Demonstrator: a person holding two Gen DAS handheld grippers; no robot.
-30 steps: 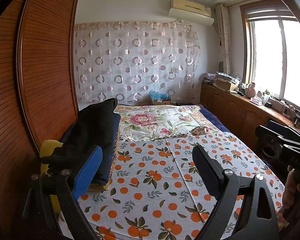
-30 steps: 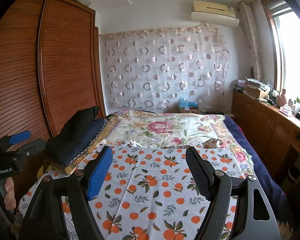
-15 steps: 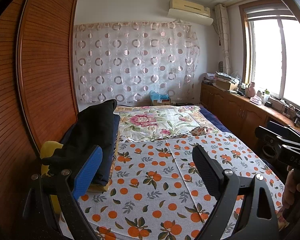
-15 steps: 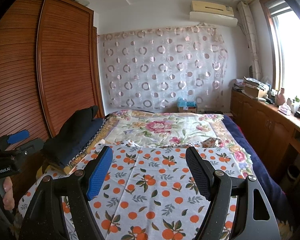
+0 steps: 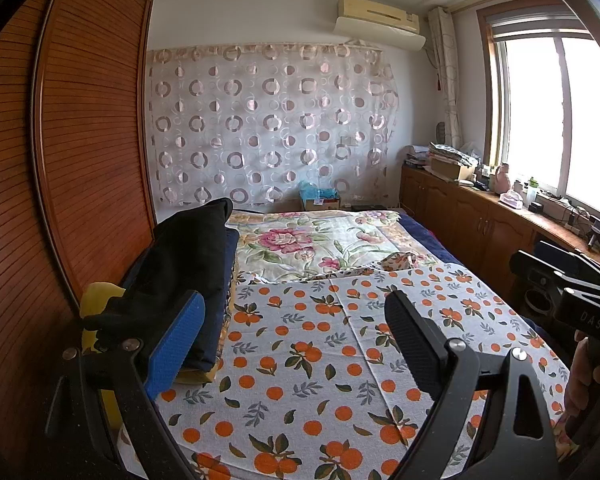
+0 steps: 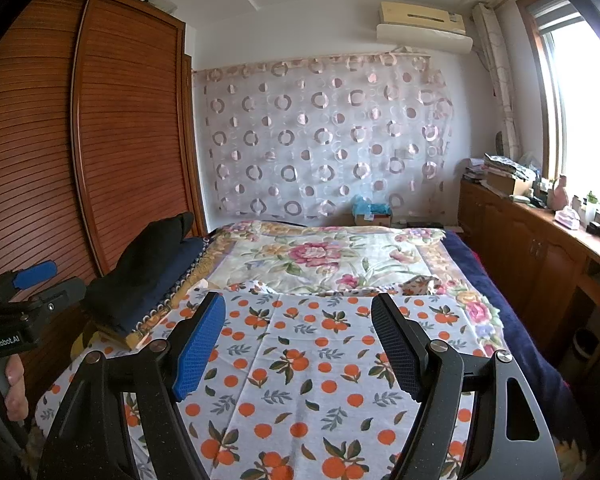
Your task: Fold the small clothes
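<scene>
From the left wrist view, my left gripper (image 5: 294, 340) is held above the near part of the bed, its two fingers spread wide, with nothing between them. Under it lies the orange-print cloth (image 5: 320, 360), spread flat. Beyond its far edge, on the flower blanket (image 5: 312, 244), sits a small patterned piece (image 5: 398, 261), bunched up. I think this is one of the small clothes, but it is far and small in the picture, so I cannot be sure. At the left a dark folded pile (image 5: 184, 272) lies along the wardrobe (image 5: 80, 152). At the right edge I see my right gripper's body and my hand (image 5: 580, 364) on its handle.

From the right wrist view, my right gripper (image 6: 298, 346) is also wide apart and holds nothing; it hangs over the same orange-print cloth (image 6: 300, 380). The small bunched piece (image 6: 420, 282) lies ahead and a little to the right, well apart from my fingers. My left hand (image 6: 12, 384) is at the left border.

As I judge it, both tools are free between two handlings. This fits either before I fetch a garment or after one is put away; the pictures do not decide. If that piece is to be folded, it would need to be reached and laid flat.
</scene>
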